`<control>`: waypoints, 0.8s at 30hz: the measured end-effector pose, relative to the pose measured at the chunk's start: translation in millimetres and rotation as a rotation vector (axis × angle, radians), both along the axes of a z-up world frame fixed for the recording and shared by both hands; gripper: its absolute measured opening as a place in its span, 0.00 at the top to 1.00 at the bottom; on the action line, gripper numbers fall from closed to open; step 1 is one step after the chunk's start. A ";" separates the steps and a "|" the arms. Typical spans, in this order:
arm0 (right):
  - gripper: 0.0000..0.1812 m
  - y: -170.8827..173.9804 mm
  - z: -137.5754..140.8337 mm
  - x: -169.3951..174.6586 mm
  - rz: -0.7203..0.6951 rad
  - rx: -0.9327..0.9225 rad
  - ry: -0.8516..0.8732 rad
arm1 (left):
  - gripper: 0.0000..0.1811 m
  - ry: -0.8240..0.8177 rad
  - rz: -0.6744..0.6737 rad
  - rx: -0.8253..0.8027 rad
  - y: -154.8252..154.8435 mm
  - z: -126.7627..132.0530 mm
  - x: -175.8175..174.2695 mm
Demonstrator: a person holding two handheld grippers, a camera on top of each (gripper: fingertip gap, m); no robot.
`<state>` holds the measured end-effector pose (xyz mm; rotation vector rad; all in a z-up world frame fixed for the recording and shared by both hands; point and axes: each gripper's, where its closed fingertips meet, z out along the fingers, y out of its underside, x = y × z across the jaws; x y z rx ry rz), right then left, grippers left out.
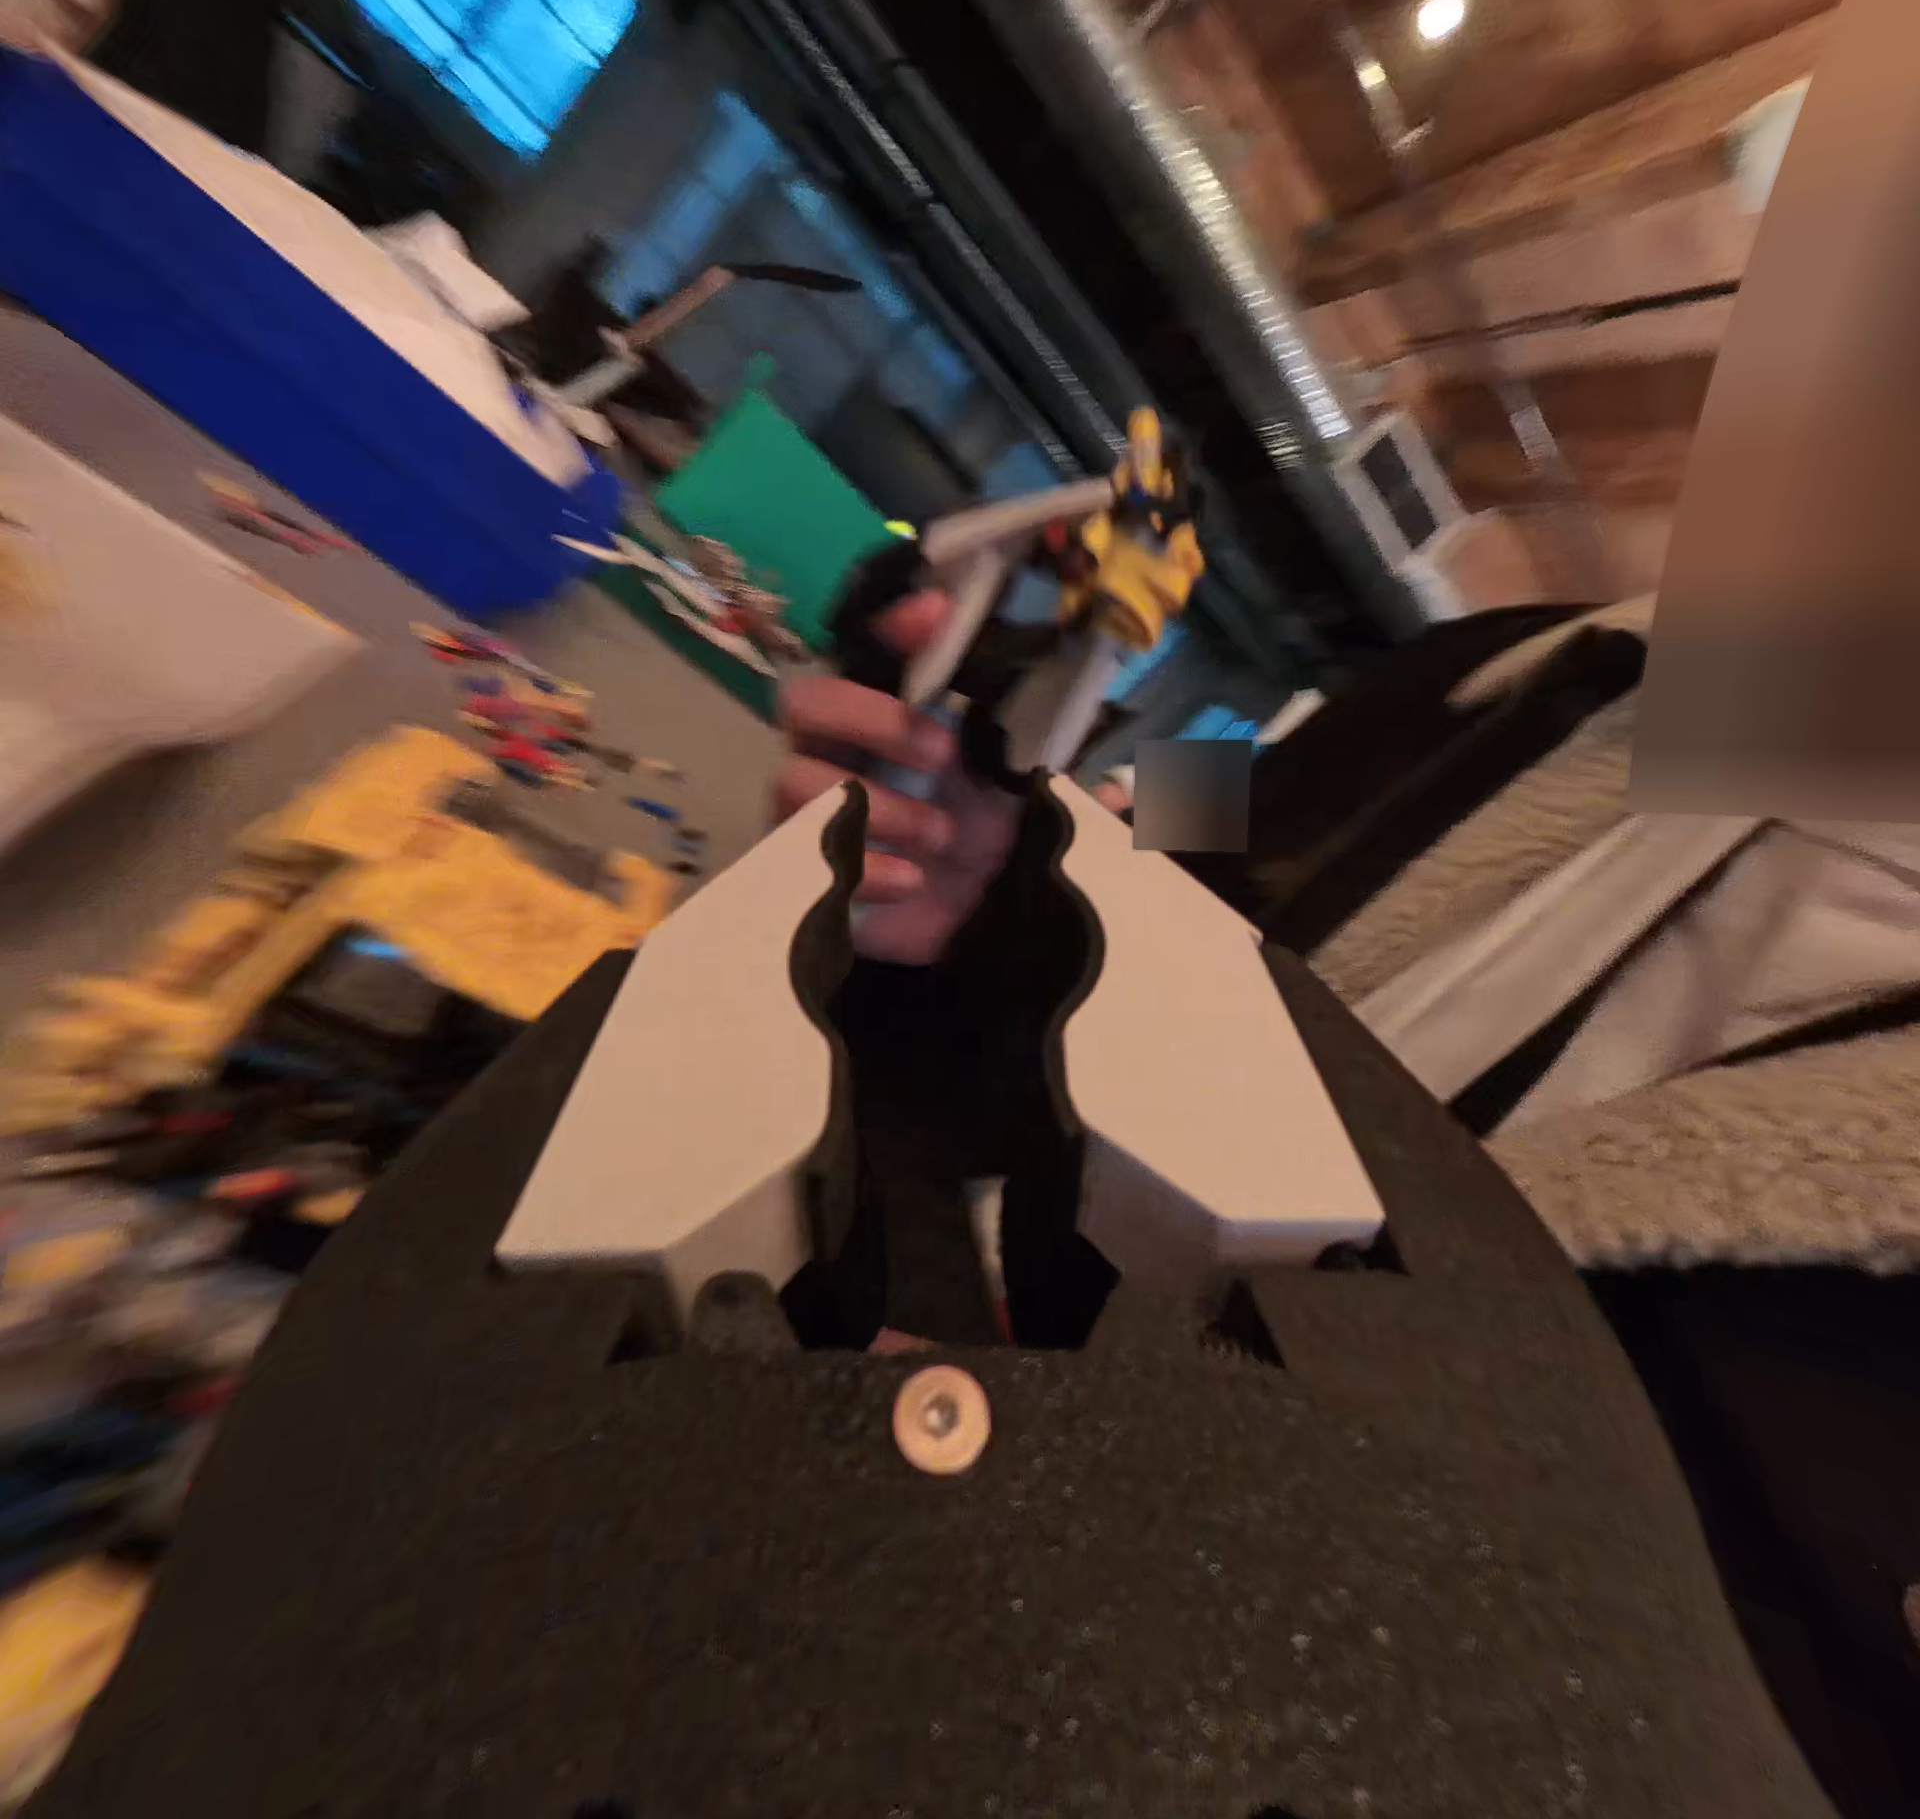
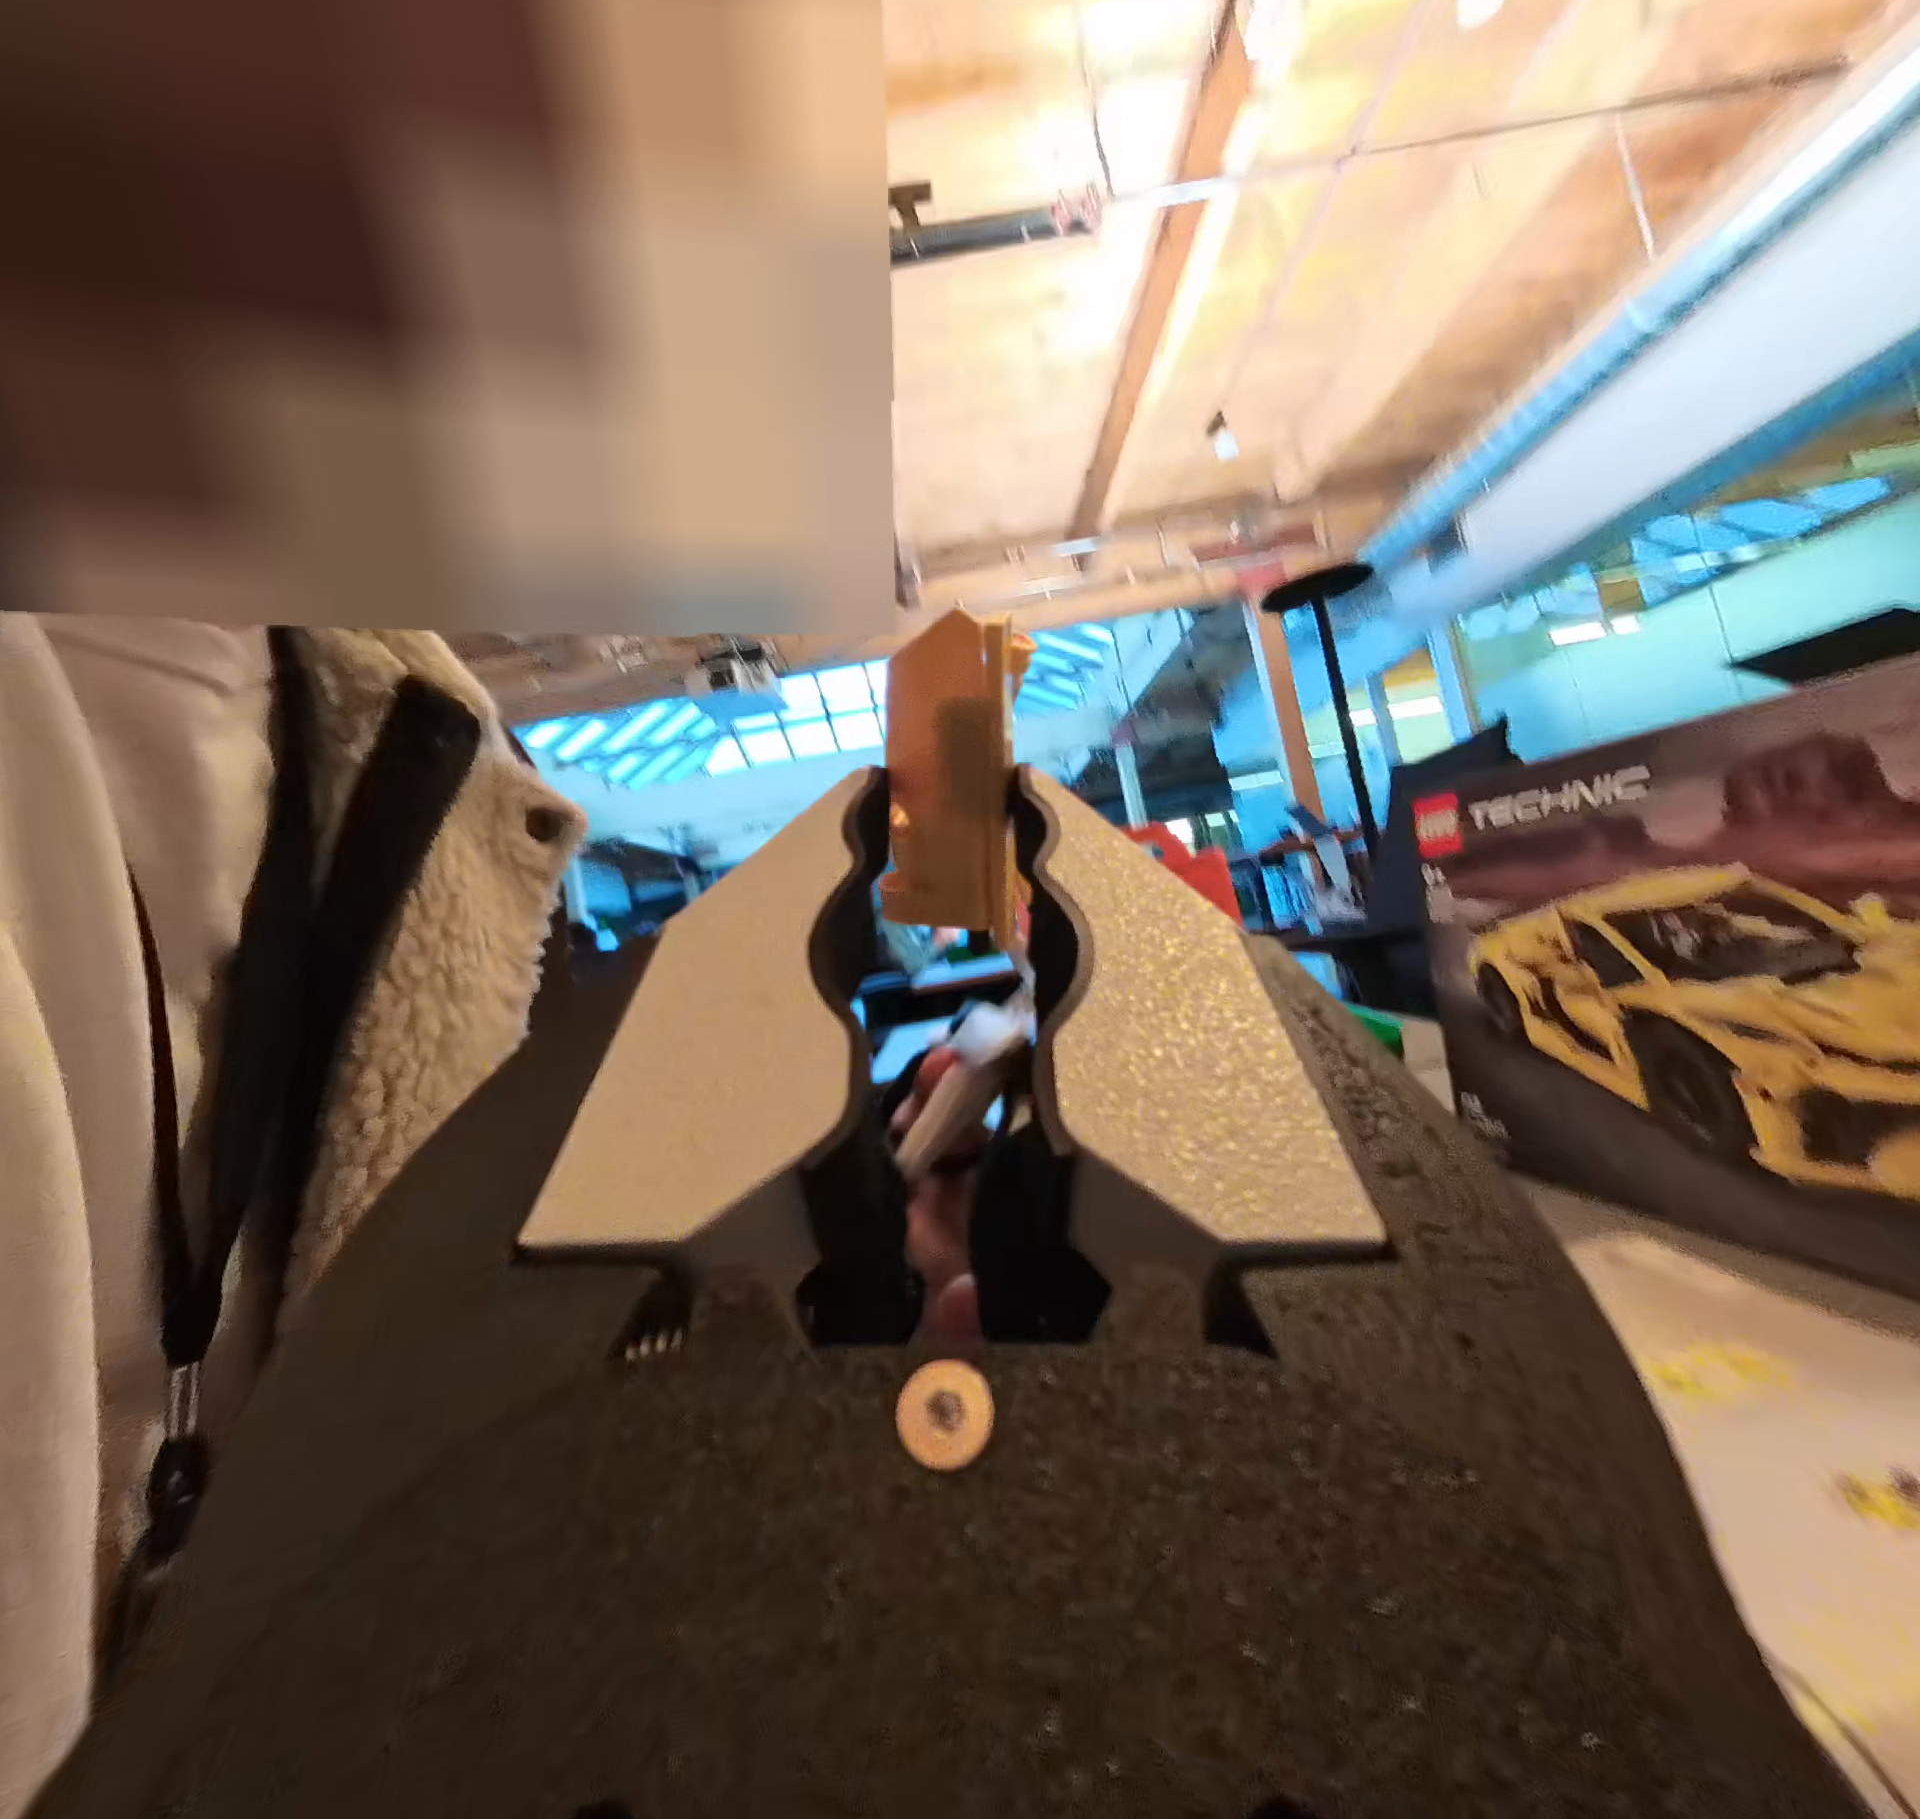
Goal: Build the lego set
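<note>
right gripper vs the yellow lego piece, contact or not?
Touching. The right wrist view shows the right gripper with both fingertips pressed on the sides of the yellow lego piece, no gap on either side.

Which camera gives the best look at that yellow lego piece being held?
The right wrist view: the yellow lego piece sits close and fairly sharp, clamped at the right gripper tips. The left wrist view shows it far off and blurred.

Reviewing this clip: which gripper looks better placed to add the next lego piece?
Probably the right gripper: it already clamps a yellow lego piece at its fingertips, lifted off the table. The left gripper is open and holds nothing.
</note>
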<state>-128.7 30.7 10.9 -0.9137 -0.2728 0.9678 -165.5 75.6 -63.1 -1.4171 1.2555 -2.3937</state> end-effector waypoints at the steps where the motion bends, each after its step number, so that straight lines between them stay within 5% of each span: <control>1: 0.88 0.6 1.6 0.0 0.015 0.025 0.024 | 0.82 -0.004 -0.048 -0.077 -20.9 0.5 2.2; 6: 0.88 -2.5 -2.7 -5.8 0.099 0.038 0.076 | 0.85 -0.065 -0.083 -0.499 -41.6 23.7 15.5; 14: 0.88 -5.4 -7.2 -12.1 0.070 0.067 0.023 | 0.85 -0.180 -0.208 -0.624 -52.8 52.3 6.3; 24: 0.88 -7.9 -11.4 -13.0 0.086 0.088 0.030 | 0.85 -0.129 -0.221 -0.629 -61.0 44.2 13.5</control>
